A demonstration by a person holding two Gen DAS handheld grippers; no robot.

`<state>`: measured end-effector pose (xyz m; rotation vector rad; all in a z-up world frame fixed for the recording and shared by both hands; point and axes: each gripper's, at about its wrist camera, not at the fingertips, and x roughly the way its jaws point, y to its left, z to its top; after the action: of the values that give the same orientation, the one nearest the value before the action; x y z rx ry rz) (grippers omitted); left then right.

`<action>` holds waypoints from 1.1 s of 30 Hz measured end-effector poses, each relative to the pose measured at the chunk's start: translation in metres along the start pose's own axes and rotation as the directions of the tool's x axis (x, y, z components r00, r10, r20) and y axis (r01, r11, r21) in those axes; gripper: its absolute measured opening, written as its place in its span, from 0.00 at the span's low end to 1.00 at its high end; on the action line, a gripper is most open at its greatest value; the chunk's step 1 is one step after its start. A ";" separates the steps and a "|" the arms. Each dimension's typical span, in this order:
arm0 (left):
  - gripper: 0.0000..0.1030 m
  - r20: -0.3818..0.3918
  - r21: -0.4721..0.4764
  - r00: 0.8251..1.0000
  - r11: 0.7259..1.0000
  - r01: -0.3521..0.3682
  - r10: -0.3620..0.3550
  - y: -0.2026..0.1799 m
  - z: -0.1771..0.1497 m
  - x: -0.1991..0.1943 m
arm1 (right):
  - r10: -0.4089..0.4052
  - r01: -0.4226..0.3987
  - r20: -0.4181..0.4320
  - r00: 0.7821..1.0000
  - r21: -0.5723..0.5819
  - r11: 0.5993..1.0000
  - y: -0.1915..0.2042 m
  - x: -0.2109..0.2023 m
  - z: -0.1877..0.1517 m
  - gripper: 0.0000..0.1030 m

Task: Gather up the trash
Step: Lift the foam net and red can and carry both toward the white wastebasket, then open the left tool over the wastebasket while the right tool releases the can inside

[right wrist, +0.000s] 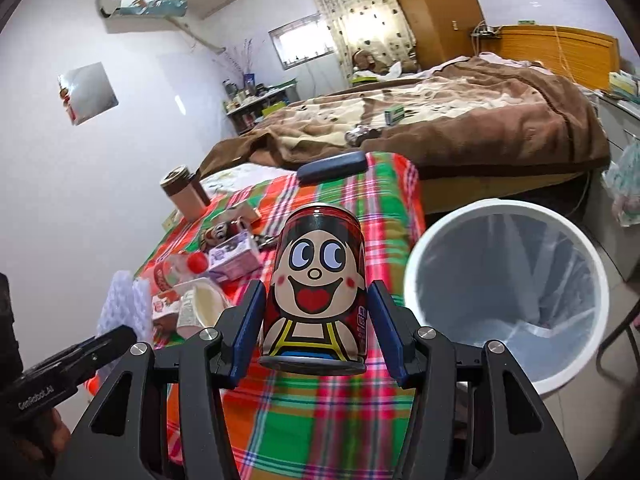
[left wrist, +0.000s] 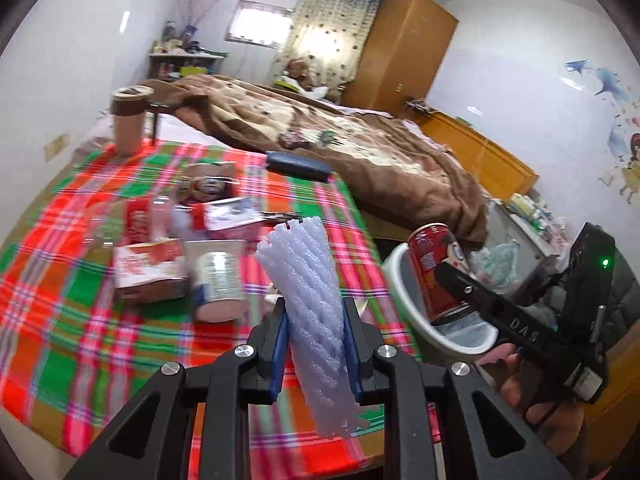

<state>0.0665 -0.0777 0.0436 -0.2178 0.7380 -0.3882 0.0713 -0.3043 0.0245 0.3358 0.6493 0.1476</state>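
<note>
My left gripper (left wrist: 316,344) is shut on a white foam net sleeve (left wrist: 308,300), held above the plaid table; the sleeve also shows in the right wrist view (right wrist: 124,304). My right gripper (right wrist: 316,320) is shut on a red cartoon-face drink can (right wrist: 316,280), held upright over the table's edge beside the white trash bin (right wrist: 508,296). In the left wrist view the can (left wrist: 434,272) hangs over the bin's rim (left wrist: 404,280). The bin holds a clear liner.
On the plaid tablecloth (left wrist: 60,300) lie a yogurt cup (left wrist: 218,280), a red-white carton (left wrist: 148,268), a plastic bottle (right wrist: 180,272), wrappers, a dark case (left wrist: 298,166) and a brown tumbler (left wrist: 130,120). A bed with a brown blanket (left wrist: 360,140) stands behind.
</note>
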 end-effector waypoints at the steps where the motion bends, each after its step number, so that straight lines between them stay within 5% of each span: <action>1: 0.24 -0.004 0.005 1.000 1.000 0.005 -0.005 -0.004 0.001 0.004 | -0.010 0.010 0.004 1.000 -0.003 1.000 -0.002 -0.002 -0.001 0.52; 19: 0.24 -0.139 0.139 0.982 0.980 0.143 -0.124 -0.098 0.030 0.095 | -0.144 0.144 0.005 0.990 0.057 0.988 -0.062 -0.004 0.014 0.52; 33: 0.24 -0.276 0.218 0.949 0.952 0.215 -0.151 -0.169 0.024 0.174 | -0.247 0.255 -0.085 0.965 0.111 0.960 -0.123 0.008 0.007 0.53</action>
<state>0.1550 -0.3018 0.0095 -0.0004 0.9193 -0.6917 0.0857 -0.4196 -0.0182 0.3630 0.7668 -0.1244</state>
